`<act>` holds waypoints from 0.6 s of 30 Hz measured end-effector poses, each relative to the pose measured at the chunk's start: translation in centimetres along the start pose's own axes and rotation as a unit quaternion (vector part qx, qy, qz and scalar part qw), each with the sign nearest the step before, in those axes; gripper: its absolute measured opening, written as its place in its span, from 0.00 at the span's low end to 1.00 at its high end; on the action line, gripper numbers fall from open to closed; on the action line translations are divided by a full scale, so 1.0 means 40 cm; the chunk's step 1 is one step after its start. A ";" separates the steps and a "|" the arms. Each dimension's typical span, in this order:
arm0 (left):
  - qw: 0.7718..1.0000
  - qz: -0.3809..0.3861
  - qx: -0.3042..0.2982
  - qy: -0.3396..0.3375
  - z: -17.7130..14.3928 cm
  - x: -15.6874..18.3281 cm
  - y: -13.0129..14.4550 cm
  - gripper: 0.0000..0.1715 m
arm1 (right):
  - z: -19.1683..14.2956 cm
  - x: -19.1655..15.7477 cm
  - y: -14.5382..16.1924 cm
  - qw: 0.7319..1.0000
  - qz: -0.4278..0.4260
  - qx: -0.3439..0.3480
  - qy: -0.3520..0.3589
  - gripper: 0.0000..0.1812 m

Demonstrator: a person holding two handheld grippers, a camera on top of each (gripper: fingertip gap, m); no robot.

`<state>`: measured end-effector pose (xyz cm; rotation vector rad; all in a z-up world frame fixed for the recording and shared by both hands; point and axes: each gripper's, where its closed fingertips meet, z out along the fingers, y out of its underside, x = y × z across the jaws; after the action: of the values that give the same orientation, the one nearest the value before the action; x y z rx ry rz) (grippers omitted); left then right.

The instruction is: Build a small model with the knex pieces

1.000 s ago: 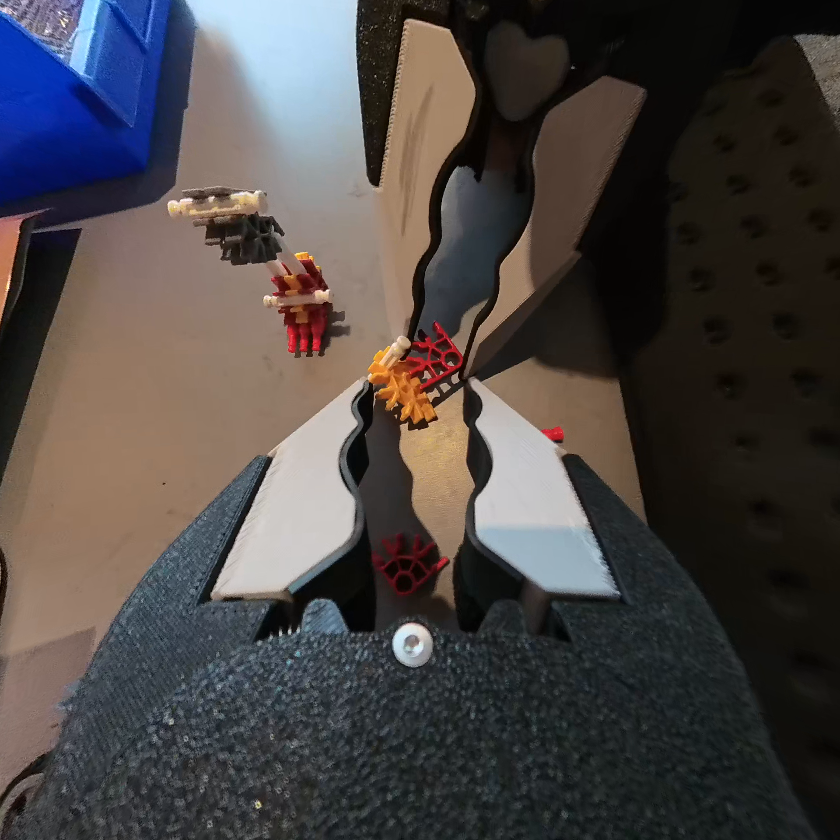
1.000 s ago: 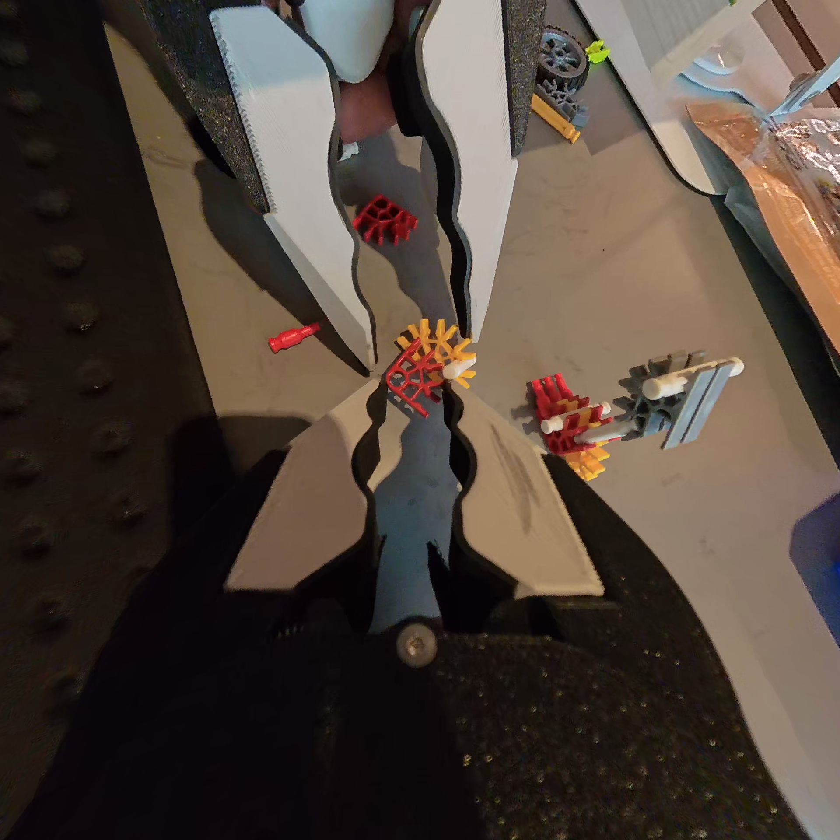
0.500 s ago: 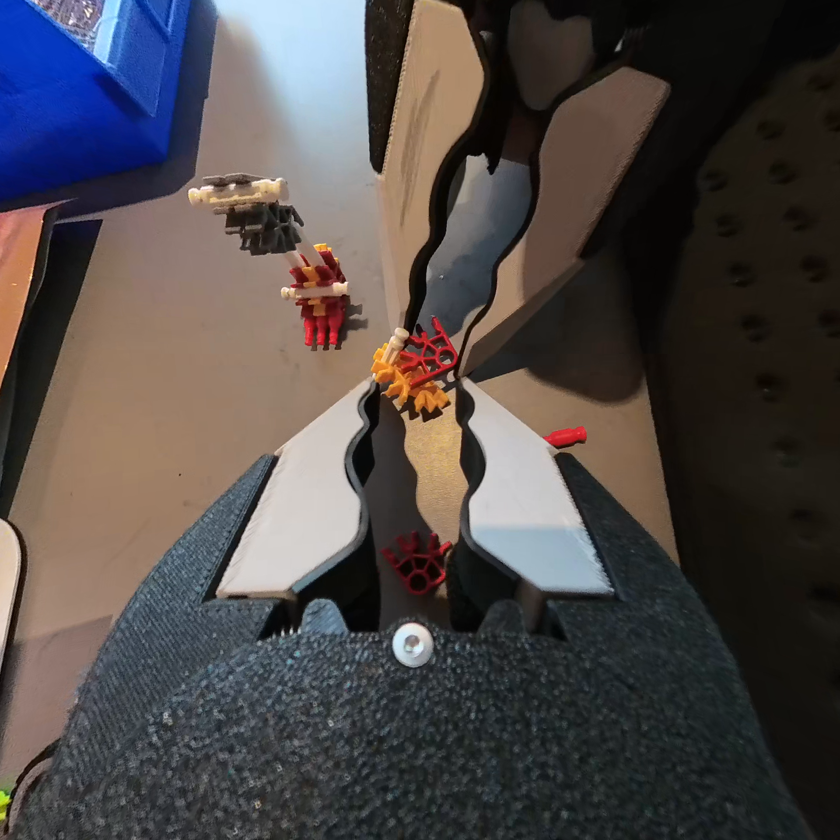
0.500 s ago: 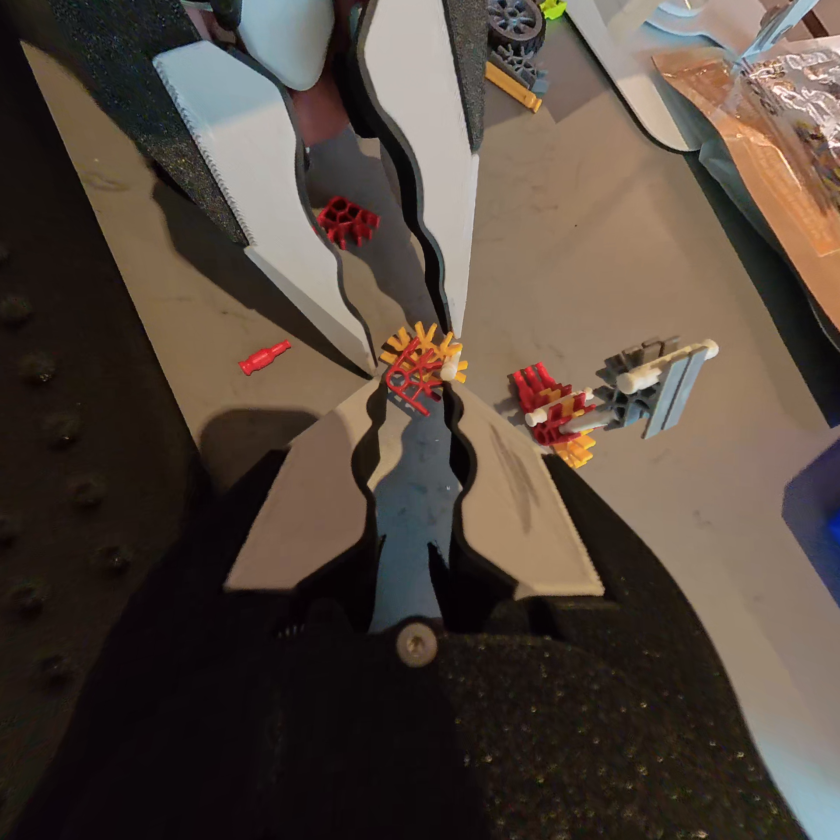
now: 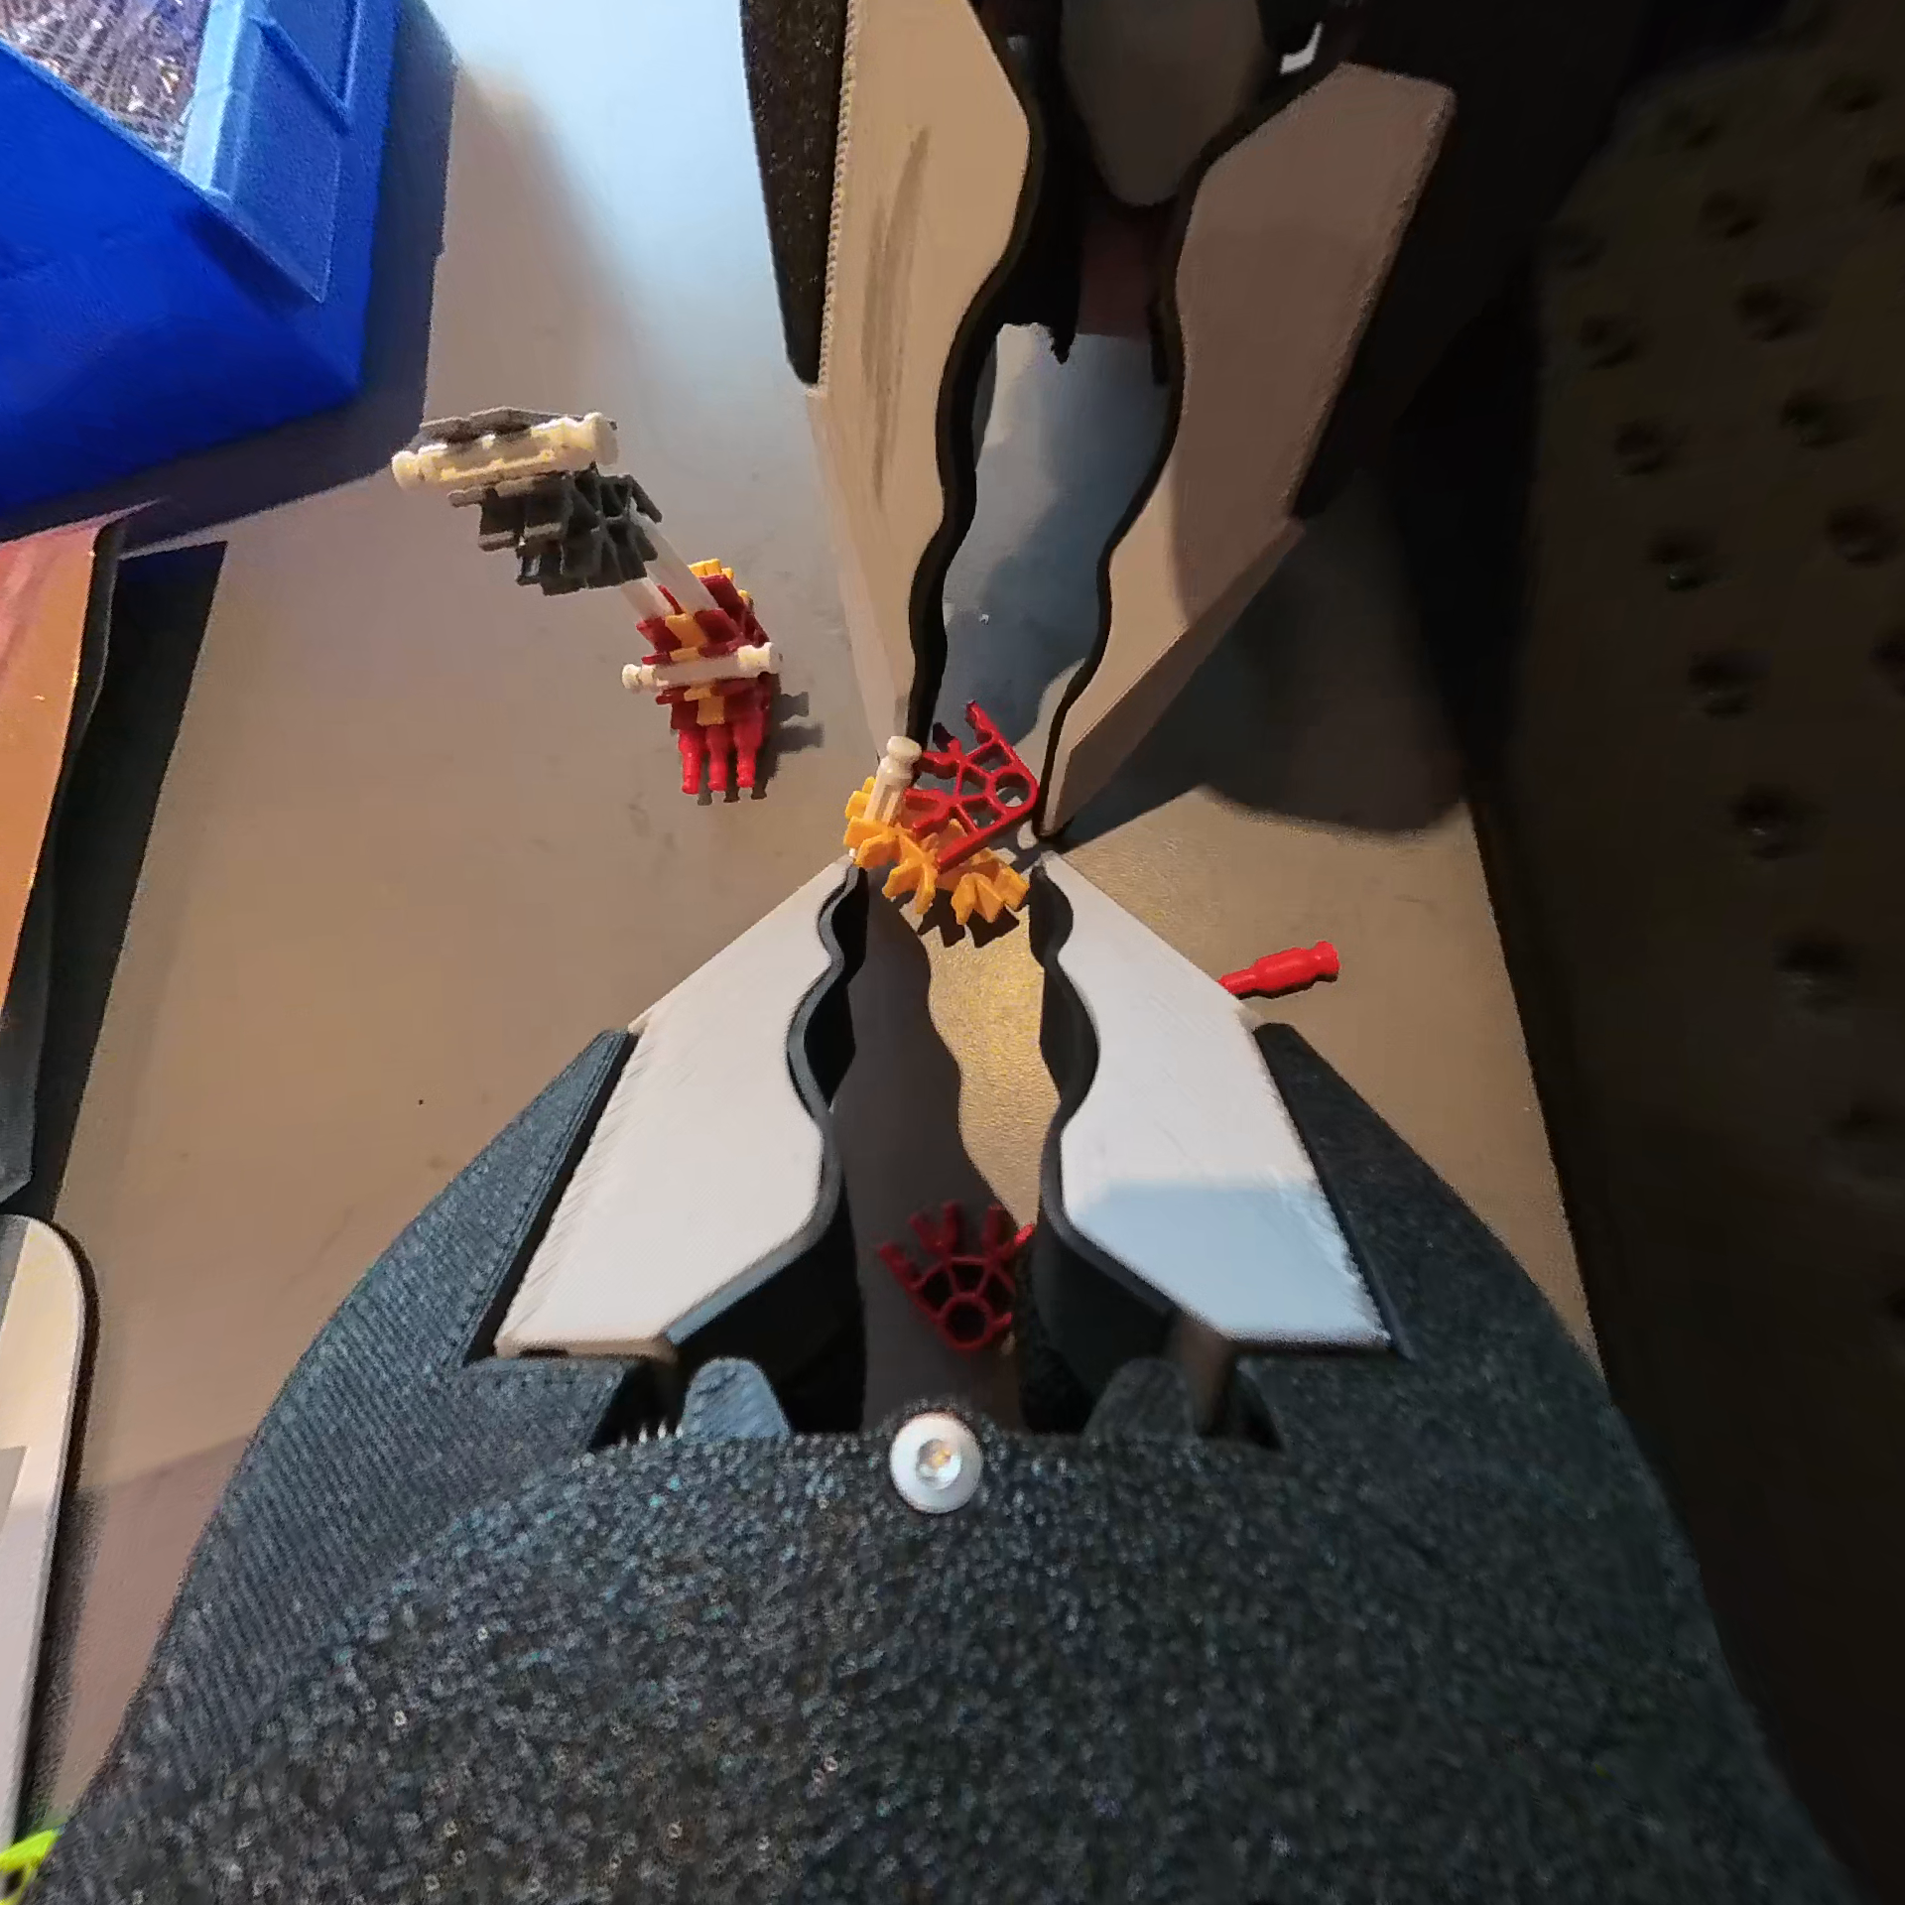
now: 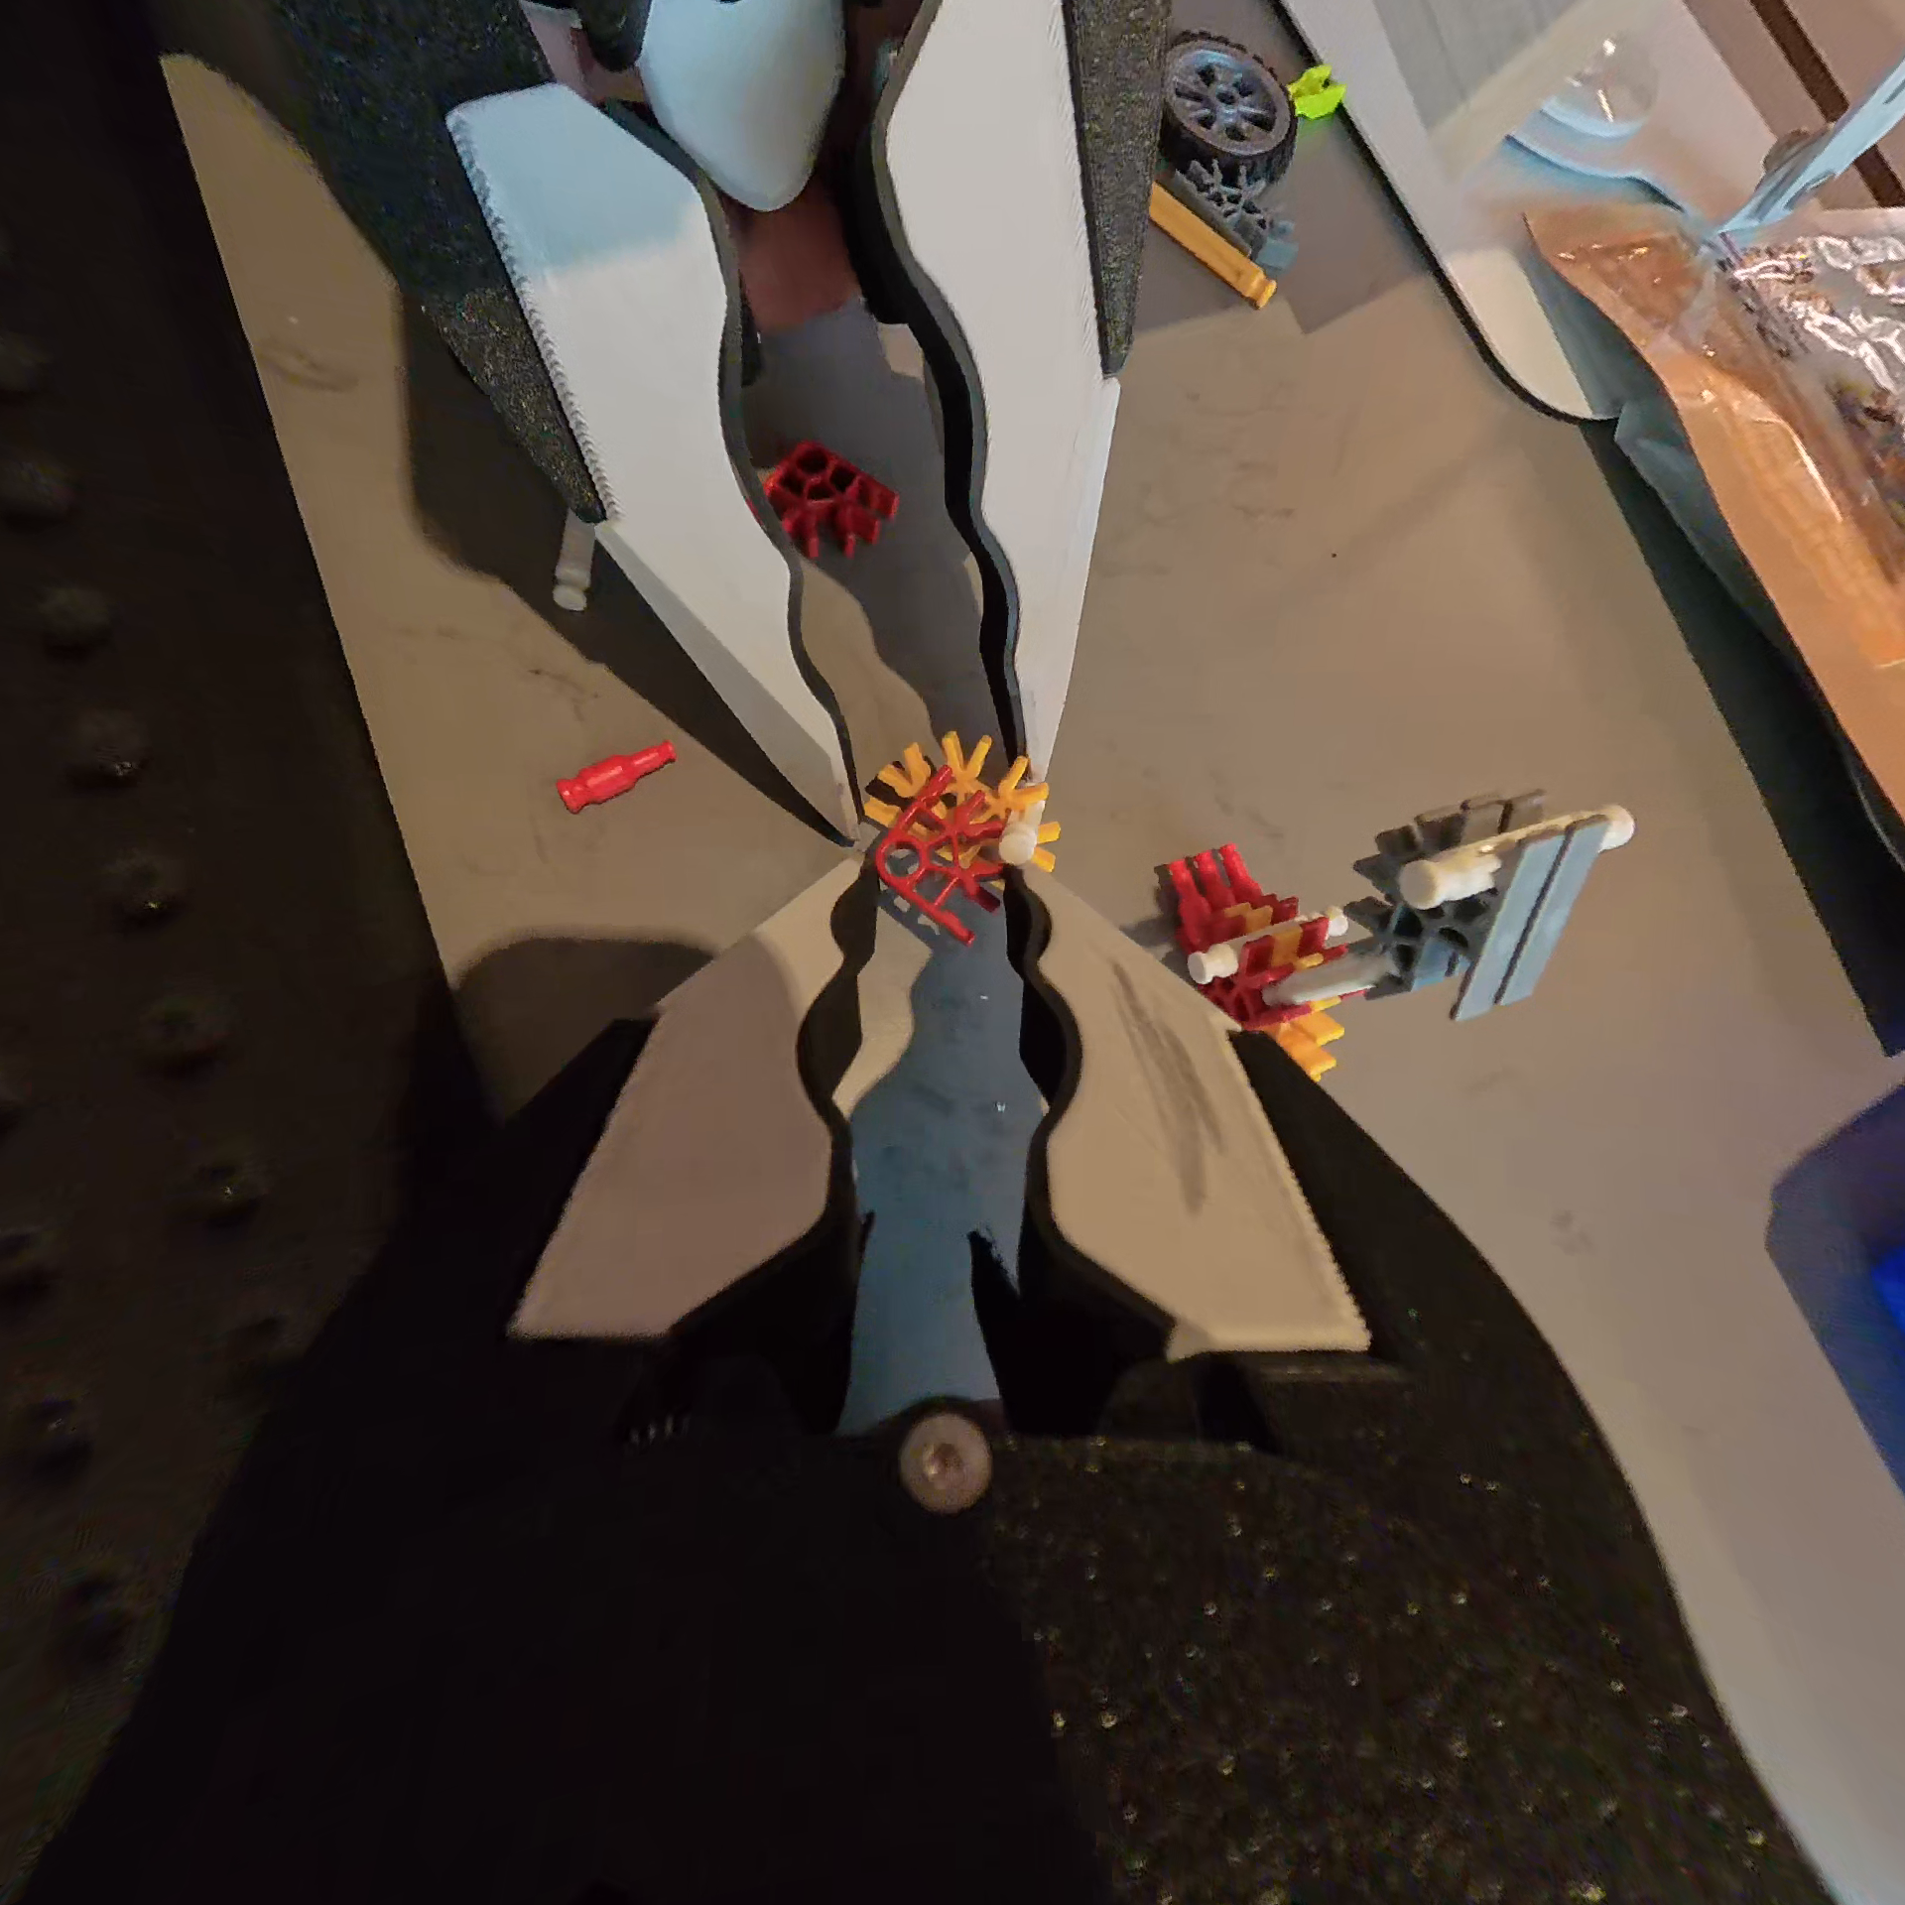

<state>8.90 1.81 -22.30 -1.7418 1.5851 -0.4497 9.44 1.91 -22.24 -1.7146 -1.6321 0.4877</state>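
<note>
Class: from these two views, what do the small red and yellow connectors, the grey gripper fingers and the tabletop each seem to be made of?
Red connector and yellow connector: likely moulded plastic; glossy, thin crisp ribs, uniform colour.
Fingers: probably 3D-printed plastic; matte grey, fine layer lines, serrated edge.
Tabletop: smooth matte grey, possibly laminate; material unclear.
</note>
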 end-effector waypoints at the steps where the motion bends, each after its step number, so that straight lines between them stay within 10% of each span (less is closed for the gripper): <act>1: 1.000 0.002 0.000 0.001 0.000 0.000 0.000 0.18 | 0.000 0.000 0.000 1.000 0.005 0.001 -0.004 0.13; 18: 1.000 -0.014 0.004 0.023 -0.003 -0.004 0.007 0.18 | 0.001 0.001 -0.011 0.997 -0.075 0.001 0.023 0.13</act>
<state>8.60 1.95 -22.37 -1.7611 1.5918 -0.5123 9.10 1.94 -21.93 -1.5765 -1.7105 0.3759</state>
